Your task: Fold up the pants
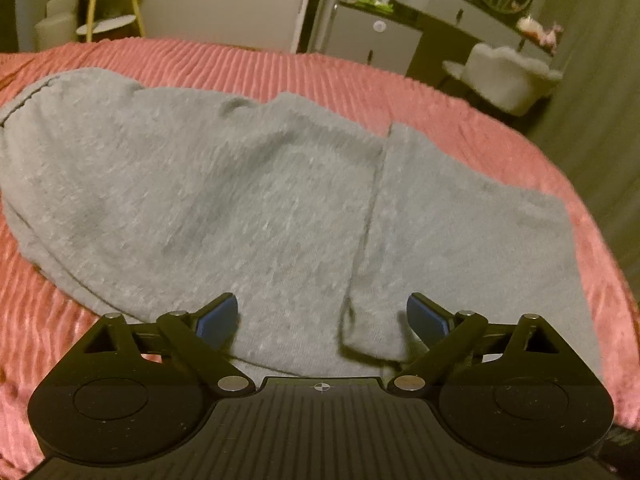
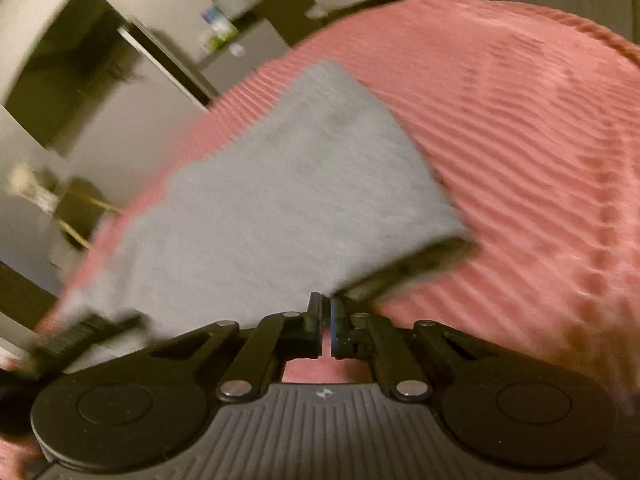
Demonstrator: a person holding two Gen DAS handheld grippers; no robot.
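On the pink ribbed bedspread (image 1: 400, 92) lie the grey pants (image 1: 208, 200), already doubled: one layer overlaps another along an edge running down the middle of the left wrist view. The left gripper (image 1: 322, 320) hovers low over the near hem, jaws spread wide, holding nothing. The right gripper (image 2: 326, 316) has its jaws pressed together on the near edge of the fabric, which looks lifted off the bed there. Judged from this, at least one fold is done and a further fold is under way; final squaring is left. The right wrist view is motion-blurred, so the pinched part is probably a corner, not certainly. The waistband and cuffs cannot be identified.
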